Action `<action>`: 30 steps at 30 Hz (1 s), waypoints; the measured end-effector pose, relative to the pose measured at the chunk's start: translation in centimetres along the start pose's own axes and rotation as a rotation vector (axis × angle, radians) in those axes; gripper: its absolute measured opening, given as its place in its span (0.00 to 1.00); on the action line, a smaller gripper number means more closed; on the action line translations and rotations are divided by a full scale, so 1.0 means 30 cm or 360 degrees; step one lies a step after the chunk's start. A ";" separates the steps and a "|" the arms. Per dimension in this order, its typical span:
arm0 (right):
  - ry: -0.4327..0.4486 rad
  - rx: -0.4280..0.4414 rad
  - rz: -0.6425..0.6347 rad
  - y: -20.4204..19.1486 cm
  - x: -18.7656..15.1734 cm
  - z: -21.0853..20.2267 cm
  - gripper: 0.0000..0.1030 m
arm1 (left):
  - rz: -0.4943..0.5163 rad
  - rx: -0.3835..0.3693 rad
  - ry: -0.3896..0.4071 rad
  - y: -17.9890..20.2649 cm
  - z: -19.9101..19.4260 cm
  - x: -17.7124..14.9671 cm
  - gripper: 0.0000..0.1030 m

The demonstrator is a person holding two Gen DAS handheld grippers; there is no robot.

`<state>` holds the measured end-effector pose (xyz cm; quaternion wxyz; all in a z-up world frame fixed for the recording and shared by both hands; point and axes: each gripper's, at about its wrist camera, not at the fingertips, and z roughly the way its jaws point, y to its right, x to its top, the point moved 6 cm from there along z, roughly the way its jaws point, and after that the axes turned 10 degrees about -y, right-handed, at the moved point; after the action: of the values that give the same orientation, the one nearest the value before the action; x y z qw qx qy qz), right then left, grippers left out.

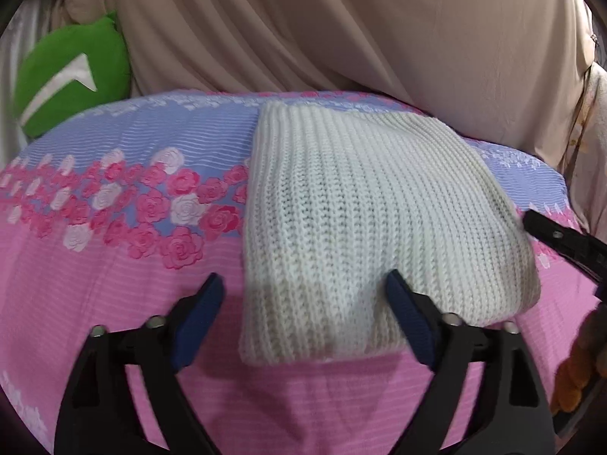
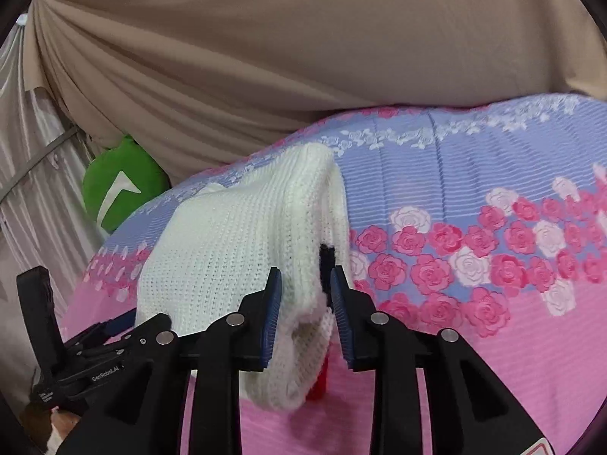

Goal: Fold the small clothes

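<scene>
A folded cream ribbed knit garment (image 1: 364,204) lies on the floral bedsheet (image 1: 114,265). My left gripper (image 1: 303,292) is open wide at the garment's near edge. Its left finger is over bare sheet and its right finger over the knit, and neither pad presses on it. In the right wrist view the garment's rolled right edge (image 2: 303,258) bulges up between the pads of my right gripper (image 2: 306,284). The jaws stand part open, with a dark gap beside the right pad. One black finger of the right gripper (image 1: 550,233) shows at the garment's right side. Something red (image 2: 318,386) peeks from under the knit.
A green cushion (image 1: 72,76) (image 2: 121,185) leans at the far left of the bed. A beige draped curtain (image 1: 341,30) hangs right behind the bed. A hand (image 1: 576,371) shows at the right edge. Pink and blue sheet (image 2: 493,265) spreads to the right of the garment.
</scene>
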<state>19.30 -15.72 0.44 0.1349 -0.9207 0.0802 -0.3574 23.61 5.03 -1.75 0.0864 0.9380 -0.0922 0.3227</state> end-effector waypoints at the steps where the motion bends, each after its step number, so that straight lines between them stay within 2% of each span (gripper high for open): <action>1: 0.0028 -0.0052 -0.0021 -0.005 -0.024 -0.024 0.62 | -0.0004 0.0042 0.0028 0.007 -0.018 -0.016 0.95; 3: 0.0075 -0.0177 -0.0072 -0.014 -0.092 -0.068 0.72 | 0.0015 0.0114 0.0047 0.026 -0.039 -0.062 0.95; 4: 0.0083 -0.0225 -0.0091 -0.022 -0.123 -0.077 0.74 | 0.0021 0.0153 0.0030 0.040 -0.042 -0.092 0.95; 7: 0.0071 -0.0323 -0.0118 -0.033 -0.210 -0.079 0.83 | -0.0001 0.0184 0.0012 0.068 -0.043 -0.152 0.95; 10: -0.0034 -0.0339 -0.0111 -0.038 -0.263 -0.050 0.84 | 0.0013 0.0246 0.0054 0.100 -0.064 -0.190 0.95; 12: -0.0039 -0.0353 -0.0122 -0.043 -0.278 -0.051 0.84 | 0.0029 0.0264 0.0093 0.118 -0.084 -0.202 0.95; 15: -0.0038 -0.0343 -0.0115 -0.044 -0.301 -0.063 0.84 | -0.0009 0.0273 0.0049 0.118 -0.084 -0.230 0.95; 18: -0.0075 -0.0360 -0.0093 -0.038 -0.313 -0.052 0.84 | -0.0085 0.0351 0.0020 0.104 -0.085 -0.253 0.95; 30: -0.0124 -0.0416 -0.0158 -0.070 -0.342 -0.038 0.85 | -0.0017 0.0371 0.0036 0.124 -0.088 -0.258 0.95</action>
<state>11.13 -11.45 -4.63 -0.0009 -0.9464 0.0750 -0.3141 15.20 2.91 -4.13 -0.0206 0.9385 -0.0480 0.3414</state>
